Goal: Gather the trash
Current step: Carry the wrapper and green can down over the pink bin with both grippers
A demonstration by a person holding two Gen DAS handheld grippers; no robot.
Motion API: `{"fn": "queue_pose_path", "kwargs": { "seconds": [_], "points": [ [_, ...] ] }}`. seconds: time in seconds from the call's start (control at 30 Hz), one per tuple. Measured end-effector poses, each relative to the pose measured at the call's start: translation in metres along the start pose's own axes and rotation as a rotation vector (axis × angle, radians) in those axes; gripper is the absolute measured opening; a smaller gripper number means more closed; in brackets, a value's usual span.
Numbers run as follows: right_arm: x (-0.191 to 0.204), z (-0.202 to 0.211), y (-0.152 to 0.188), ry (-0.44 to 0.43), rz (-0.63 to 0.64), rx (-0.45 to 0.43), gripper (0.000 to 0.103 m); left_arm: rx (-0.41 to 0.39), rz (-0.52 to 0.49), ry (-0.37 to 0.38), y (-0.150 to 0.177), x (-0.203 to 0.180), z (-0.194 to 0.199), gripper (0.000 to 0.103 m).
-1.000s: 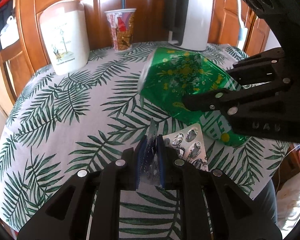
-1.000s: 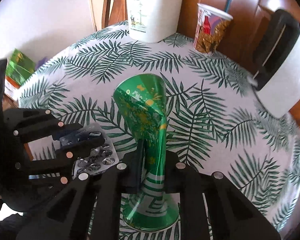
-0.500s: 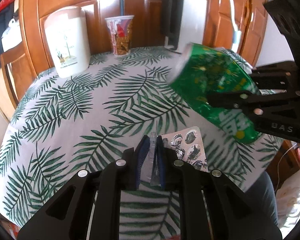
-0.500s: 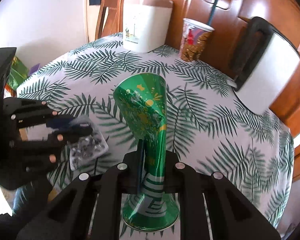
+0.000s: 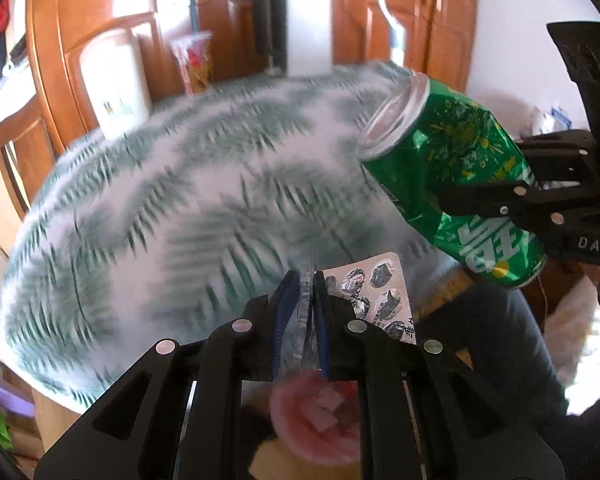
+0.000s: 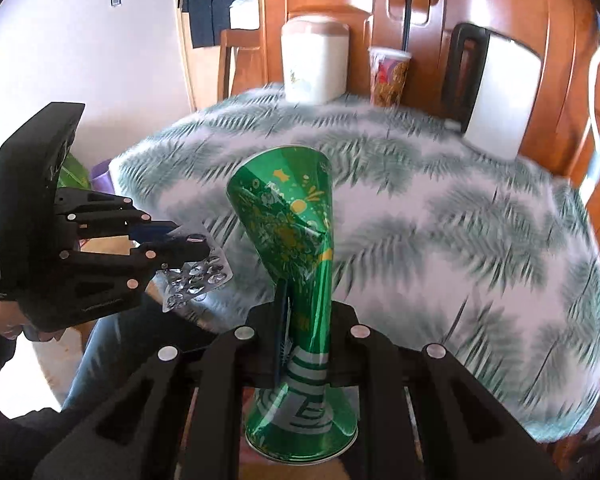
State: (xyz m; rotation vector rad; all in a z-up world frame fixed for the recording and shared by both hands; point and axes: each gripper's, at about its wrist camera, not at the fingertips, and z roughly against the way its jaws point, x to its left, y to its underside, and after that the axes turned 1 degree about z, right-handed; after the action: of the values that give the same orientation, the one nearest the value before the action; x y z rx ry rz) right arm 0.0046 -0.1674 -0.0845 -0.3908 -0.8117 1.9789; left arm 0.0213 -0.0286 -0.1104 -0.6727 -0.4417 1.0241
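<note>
Both bits of trash are off the table and heading for the bin

The palm-leaf table (image 5: pixel 148 216) has slid back in both views. The right hand-held gripper (image 6: pixel 306 312) is clamped on the crushed green soda can (image 6: pixel 288 248), the left hand-held gripper (image 5: pixel 304 300) pinches the used blister pack (image 5: pixel 374 296) by its edge, and a pink bin (image 5: pixel 320 420) now shows below it, so the drop looks close.

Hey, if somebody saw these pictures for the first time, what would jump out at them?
The crushed green soda can, pinched at its waist in the right gripper, fills the middle of the right wrist view. The silver foil blister pack is clamped in the left gripper beside it. Behind both lies the round table's palm-leaf tablecloth, blurred.
</note>
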Motion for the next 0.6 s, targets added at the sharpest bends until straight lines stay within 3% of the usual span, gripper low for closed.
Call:
{"fn": "queue_pose_path", "kwargs": {
  "seconds": [0.13, 0.33, 0.47, 0.6],
  "points": [
    [0.013, -0.024, 0.052, -0.028, -0.045, 0.059, 0.013, 0.096, -0.011, 0.002, 0.053, -0.014, -0.023, 0.014],
    [0.015, -0.11, 0.129, -0.071, -0.123, 0.228, 0.013, 0.308, 0.022, 0.036, 0.131, -0.018, -0.116, 0.014],
    [0.009, -0.168, 0.167, -0.067, -0.145, 0.344, 0.013, 0.448, 0.034, 0.054, 0.169, -0.018, -0.183, 0.014],
    [0.003, -0.218, 0.196, -0.066, -0.166, 0.443, 0.013, 0.539, 0.037, 0.049, 0.189, -0.016, -0.224, 0.014]
  ]
}}
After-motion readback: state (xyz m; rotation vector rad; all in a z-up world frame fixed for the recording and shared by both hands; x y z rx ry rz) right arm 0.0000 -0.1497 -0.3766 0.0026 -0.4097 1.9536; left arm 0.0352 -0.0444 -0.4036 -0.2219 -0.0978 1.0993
